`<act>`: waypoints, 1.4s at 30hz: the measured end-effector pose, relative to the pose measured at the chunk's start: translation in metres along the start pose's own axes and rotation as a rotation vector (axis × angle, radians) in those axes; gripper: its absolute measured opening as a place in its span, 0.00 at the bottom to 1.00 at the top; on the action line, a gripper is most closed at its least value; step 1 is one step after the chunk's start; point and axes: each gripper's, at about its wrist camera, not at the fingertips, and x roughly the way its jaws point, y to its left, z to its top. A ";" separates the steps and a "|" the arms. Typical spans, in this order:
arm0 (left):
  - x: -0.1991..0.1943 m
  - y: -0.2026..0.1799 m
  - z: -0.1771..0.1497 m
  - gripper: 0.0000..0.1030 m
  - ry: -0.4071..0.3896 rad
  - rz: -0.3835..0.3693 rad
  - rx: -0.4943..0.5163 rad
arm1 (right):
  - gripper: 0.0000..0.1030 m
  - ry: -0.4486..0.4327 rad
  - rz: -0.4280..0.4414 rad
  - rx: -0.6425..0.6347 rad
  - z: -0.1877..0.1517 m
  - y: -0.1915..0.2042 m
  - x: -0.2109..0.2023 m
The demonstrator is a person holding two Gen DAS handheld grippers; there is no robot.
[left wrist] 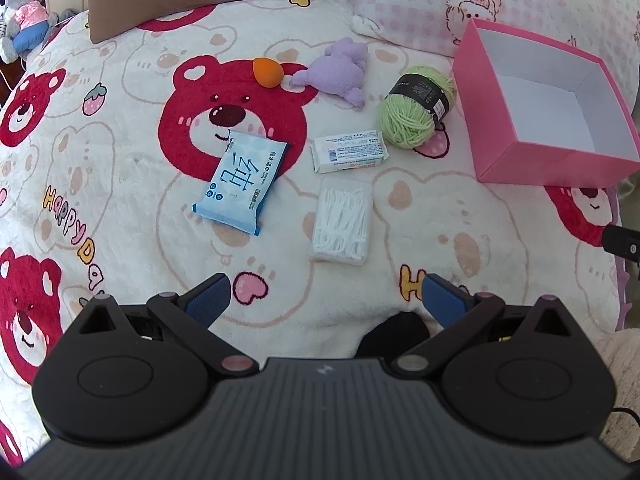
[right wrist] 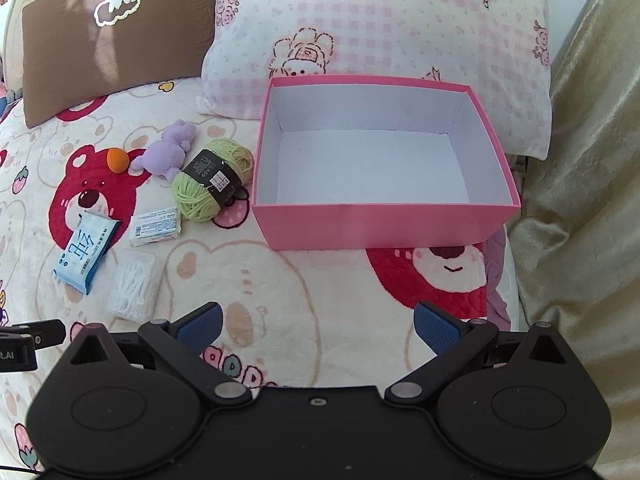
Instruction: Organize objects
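On a bear-print blanket (left wrist: 120, 208) lie a blue wet-wipe pack (left wrist: 240, 186), a clear box of floss picks (left wrist: 343, 220), a white tissue pack (left wrist: 350, 151), a green yarn ball (left wrist: 418, 106), a purple plush toy (left wrist: 340, 70) and an orange sponge (left wrist: 267, 72). An empty pink box (right wrist: 384, 226) stands to their right. My left gripper (left wrist: 324, 300) hovers open just short of the floss picks. My right gripper (right wrist: 316, 326) is open in front of the pink box, nothing between its fingers. The same items show at left in the right wrist view, the yarn ball (right wrist: 212, 180) nearest the box.
A brown cushion (right wrist: 112, 36) and a pink checked pillow (right wrist: 380, 20) lie at the head of the bed behind the items. A gold curtain (right wrist: 580, 200) hangs along the right edge. Plush toys (left wrist: 24, 20) sit at the far left.
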 end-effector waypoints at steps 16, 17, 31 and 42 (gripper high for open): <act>0.006 -0.001 0.001 1.00 0.113 -0.015 -0.012 | 1.00 0.015 0.005 0.001 -0.002 0.006 0.003; 0.005 -0.002 0.001 1.00 0.112 -0.020 -0.009 | 1.00 0.015 0.007 0.005 -0.001 0.005 0.003; -0.001 -0.007 0.002 1.00 0.104 -0.034 -0.003 | 1.00 0.012 0.006 0.010 -0.001 0.001 0.001; -0.001 -0.008 0.001 1.00 0.108 -0.002 0.007 | 1.00 0.011 0.009 -0.006 -0.004 0.005 0.001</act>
